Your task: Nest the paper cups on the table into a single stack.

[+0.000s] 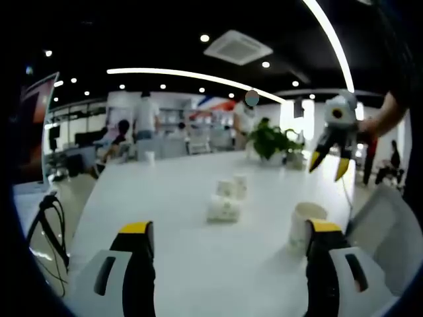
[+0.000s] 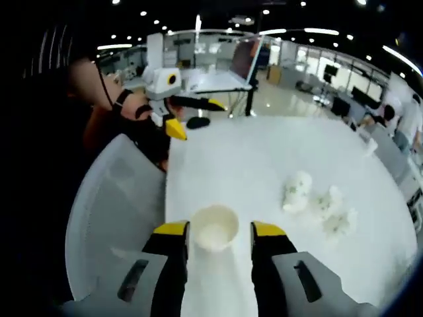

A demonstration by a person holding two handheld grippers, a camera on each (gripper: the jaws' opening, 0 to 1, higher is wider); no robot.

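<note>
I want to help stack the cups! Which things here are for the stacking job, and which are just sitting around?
For the job:
- upright paper cup between the right gripper jaws
- paper cups clustered mid-table, some tipped over
- left gripper, open above the table

Just around:
- potted plant
- black cable at the table edge
- monitor
- white chair

White cup (image 2: 213, 228) — white table (image 2: 264, 158).

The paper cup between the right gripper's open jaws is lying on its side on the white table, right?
Not quite. In the right gripper view the paper cup stands upright, mouth up, on the white table, between the right gripper's open jaws.
</note>
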